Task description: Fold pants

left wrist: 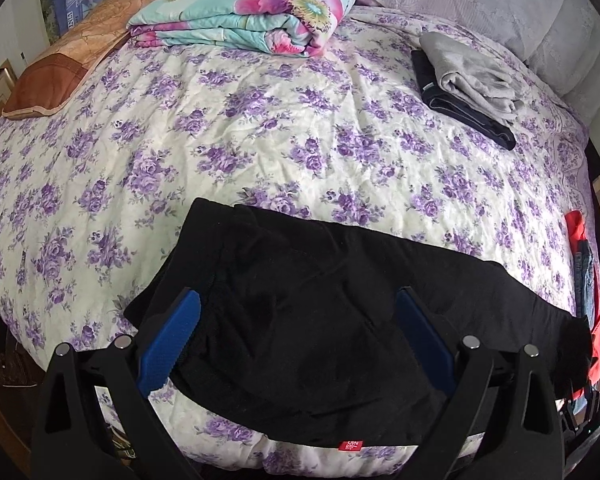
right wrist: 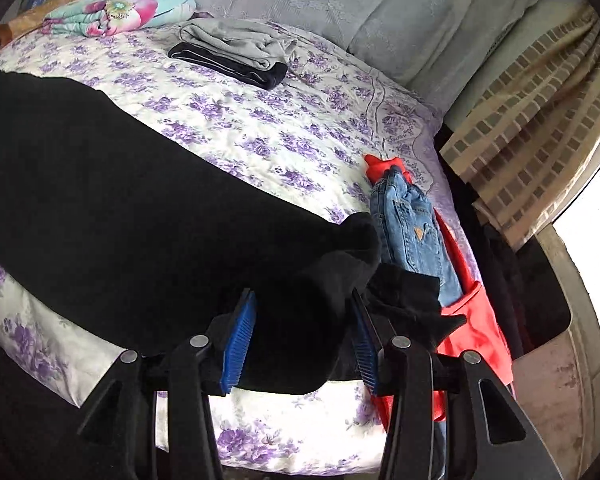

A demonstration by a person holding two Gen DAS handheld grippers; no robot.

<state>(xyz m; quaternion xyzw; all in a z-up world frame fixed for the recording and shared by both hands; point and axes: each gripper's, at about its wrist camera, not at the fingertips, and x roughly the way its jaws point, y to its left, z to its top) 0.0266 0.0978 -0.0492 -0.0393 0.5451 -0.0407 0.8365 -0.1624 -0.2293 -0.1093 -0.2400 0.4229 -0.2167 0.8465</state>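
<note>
Now your left claw [left wrist: 298, 336] gapes wide over the black pants [left wrist: 300, 292] at the bed's [left wrist: 260, 120] near edge. Your right claw [right wrist: 302, 336] straddles their bunched end, not clamped.

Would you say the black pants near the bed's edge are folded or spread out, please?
Spread out: the black pants lie as one long dark strip across the bedspread, unlike the folded stack behind.

The black pants [left wrist: 300, 312] are soft, matt cloth with a small red tag [left wrist: 350, 445] at 6 o'clock. The bedspread [left wrist: 260, 128] is crinkly, quilted cloth with purple flowers. The left gripper [left wrist: 298, 340] has shiny black plastic arms, round silver metal bolts and bumpy blue fingers [left wrist: 172, 344]. At 12 o'clock the folded blanket [left wrist: 244, 12] looks smooth and puffy. The jeans [right wrist: 412, 236] are rough blue denim, lying on smooth red cloth [right wrist: 472, 332]. The gray clothes [right wrist: 236, 40] look soft.
</note>
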